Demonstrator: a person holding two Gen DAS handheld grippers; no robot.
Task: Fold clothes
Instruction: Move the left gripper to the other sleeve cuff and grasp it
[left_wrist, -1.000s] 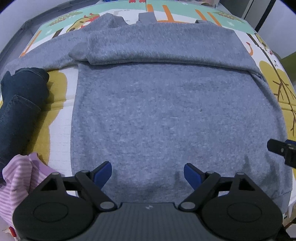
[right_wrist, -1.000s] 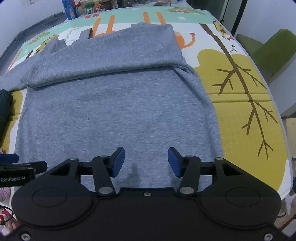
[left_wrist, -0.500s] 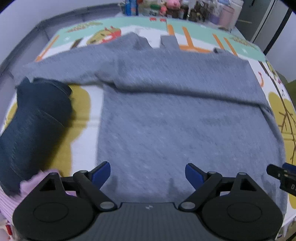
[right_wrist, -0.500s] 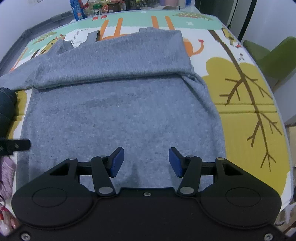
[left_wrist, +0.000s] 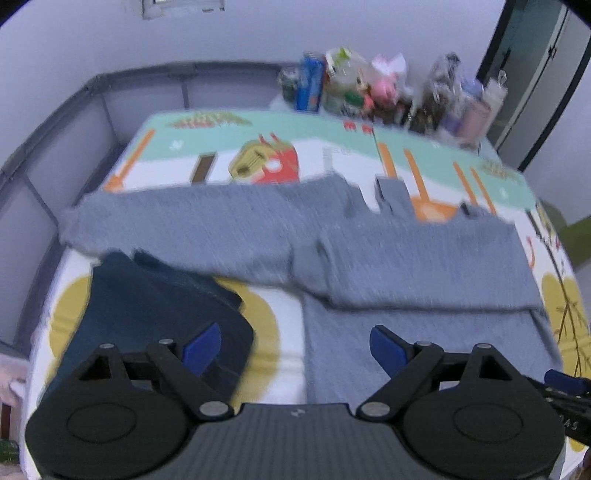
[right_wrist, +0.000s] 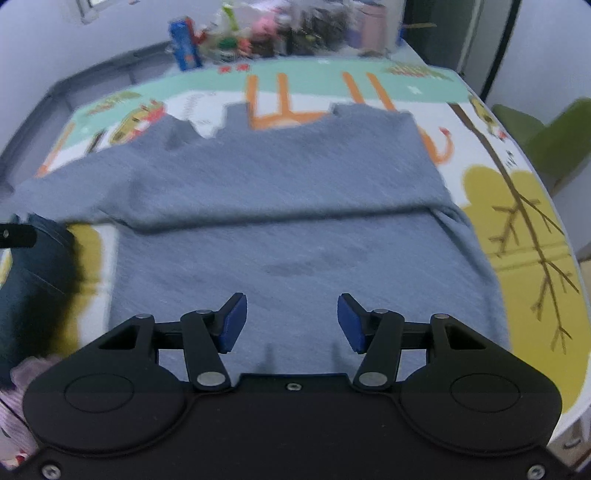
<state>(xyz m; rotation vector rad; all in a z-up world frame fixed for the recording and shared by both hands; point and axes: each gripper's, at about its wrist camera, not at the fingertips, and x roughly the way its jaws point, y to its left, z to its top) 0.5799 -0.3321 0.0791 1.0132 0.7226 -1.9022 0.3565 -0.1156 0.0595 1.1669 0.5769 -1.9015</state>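
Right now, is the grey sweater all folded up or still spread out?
Mostly spread out. The grey sweater lies flat on the play mat, with only one sleeve folded across its chest.

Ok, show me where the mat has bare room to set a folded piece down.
Free: the yellow tree patch of the mat, right of the grey sweatshirt, and the green strip between the sweatshirt and the bottles. Crowded: the left side, with the jeans, and the back edge.
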